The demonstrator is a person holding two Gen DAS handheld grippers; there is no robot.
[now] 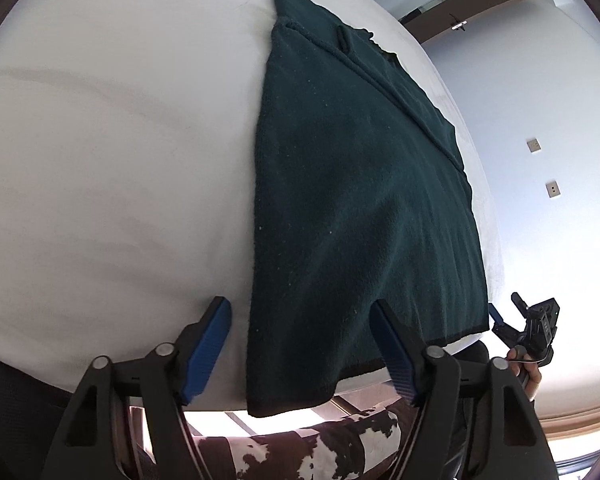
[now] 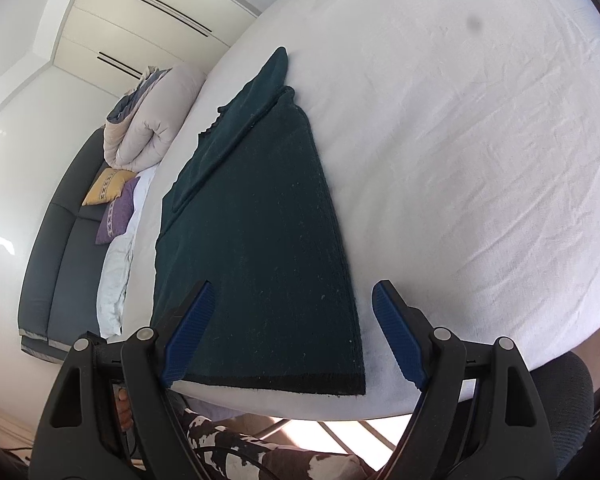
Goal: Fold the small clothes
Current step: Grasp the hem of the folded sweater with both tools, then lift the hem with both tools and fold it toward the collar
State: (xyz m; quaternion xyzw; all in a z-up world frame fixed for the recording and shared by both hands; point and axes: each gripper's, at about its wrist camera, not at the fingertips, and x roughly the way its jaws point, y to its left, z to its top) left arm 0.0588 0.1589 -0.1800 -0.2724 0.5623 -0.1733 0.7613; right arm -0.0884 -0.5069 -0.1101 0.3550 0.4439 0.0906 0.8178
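The white bed sheet [image 2: 480, 140] fills most of the room's middle, a soft cotton surface creased in fine wrinkles. On it, running lengthwise up to the near edge, lies the dark green garment [image 1: 360, 200], already narrowed into a long strip with a sleeve laid down along one side. It looks like a fleecy knit: napped, speckled with lint, bound by a darker ribbed hem [image 2: 276, 384] at the near end. I'd judge it light, limp and a bit grippy, so it should drape rather than slide. The two hem corners look the best places to pinch.

The left gripper [image 1: 300, 348] has its jaws apart, straddling one hem corner without pressing it. The right gripper [image 2: 292, 332] stands wide open over the other corner, its ridged blue pads [image 2: 396, 336] clear of the cloth.
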